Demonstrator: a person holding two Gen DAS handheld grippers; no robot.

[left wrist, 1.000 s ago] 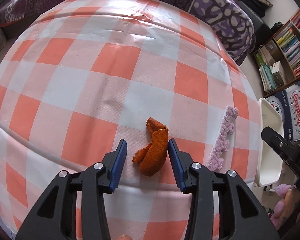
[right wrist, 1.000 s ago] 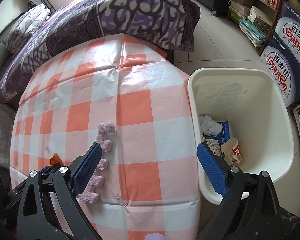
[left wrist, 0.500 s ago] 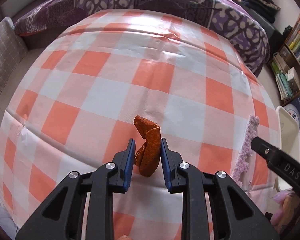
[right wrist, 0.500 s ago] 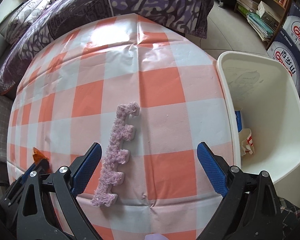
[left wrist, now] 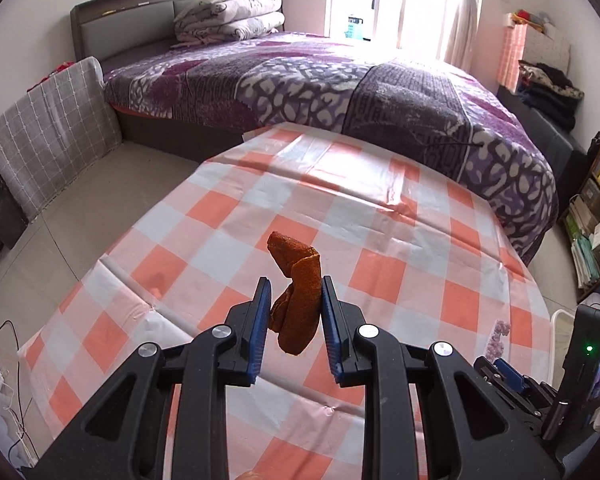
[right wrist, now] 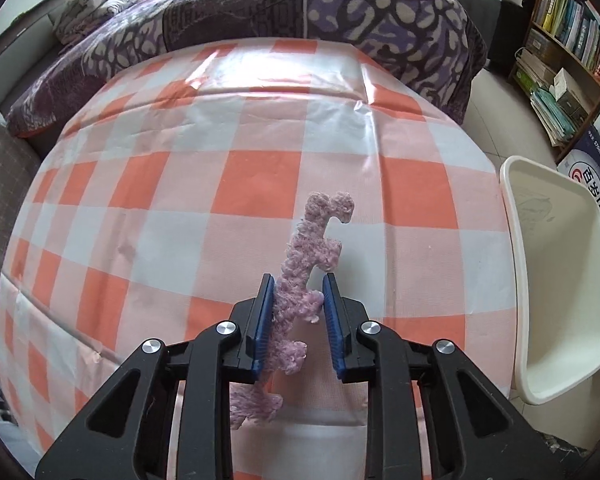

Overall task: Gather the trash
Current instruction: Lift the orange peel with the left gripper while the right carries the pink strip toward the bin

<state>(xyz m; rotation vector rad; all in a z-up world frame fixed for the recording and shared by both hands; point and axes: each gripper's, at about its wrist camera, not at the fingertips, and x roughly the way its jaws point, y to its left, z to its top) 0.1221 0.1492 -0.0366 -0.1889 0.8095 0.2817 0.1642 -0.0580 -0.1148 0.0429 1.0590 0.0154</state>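
Observation:
My left gripper [left wrist: 293, 312] is shut on a curled orange peel [left wrist: 296, 300] and holds it above the checked tablecloth [left wrist: 380, 248]. My right gripper [right wrist: 296, 312] is shut on a fuzzy purple strip with side tabs [right wrist: 308, 264]; the strip sticks out forward over the tablecloth [right wrist: 260, 160] and hangs below the jaws. The white trash bin [right wrist: 556, 288] stands off the table's right edge; its rim [left wrist: 560, 316] shows in the left wrist view, beside the right gripper's body.
A bed with a purple patterned cover [left wrist: 340, 80] runs along the table's far side. A bookshelf [right wrist: 572, 40] and cardboard boxes [right wrist: 596, 160] stand on the right behind the bin. A grey checked cushion [left wrist: 48, 140] leans at the left.
The left gripper has lifted the orange peel off the table and tilted up. The right gripper has moved left over the purple strip, closed on it and raised it.

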